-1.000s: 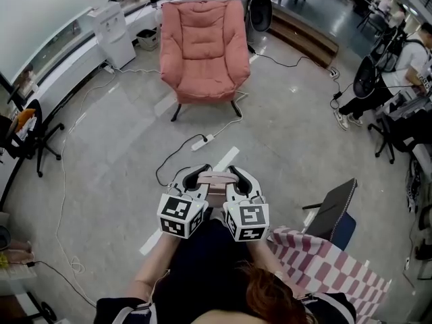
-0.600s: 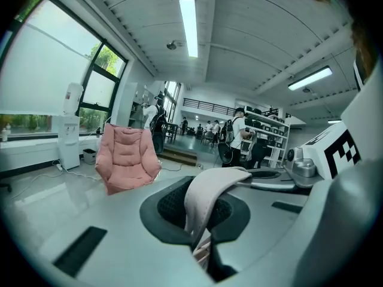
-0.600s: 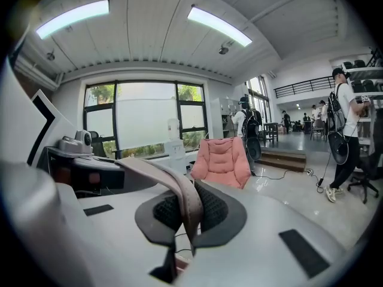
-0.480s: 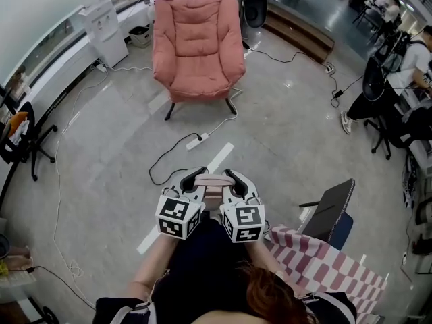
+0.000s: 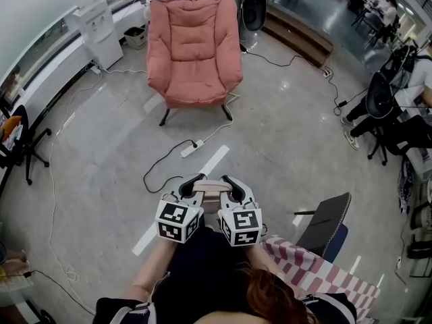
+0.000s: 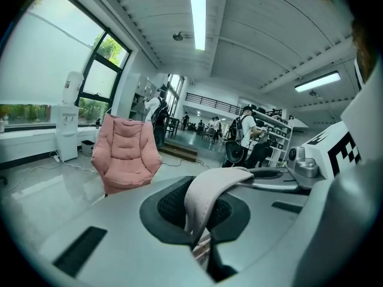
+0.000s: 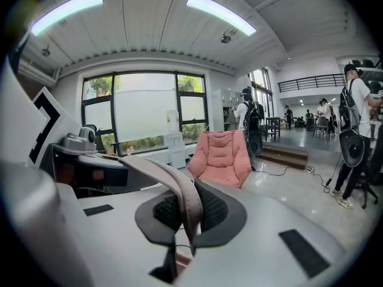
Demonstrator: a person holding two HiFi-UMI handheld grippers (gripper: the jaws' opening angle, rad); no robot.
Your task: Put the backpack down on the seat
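A pink armchair stands on the floor straight ahead, its seat bare. My left gripper and right gripper are held side by side in front of my body, some way short of it. Both are shut on a pale pink-beige strap that bridges the two. In the left gripper view the strap arches over the dark pads, with the armchair beyond. The right gripper view shows the strap pinched the same way and the armchair behind. The bag's body is hidden below the grippers.
A power strip with black and white cables lies on the floor between me and the armchair, beside a white tape line. A water dispenser stands left of the chair. A dark office chair is at my right; people sit at desks far right.
The floor, power strip and armchair have slid a little left in the head view and the office chair at my right has dropped back. Both grippers keep the same hold on the strap.
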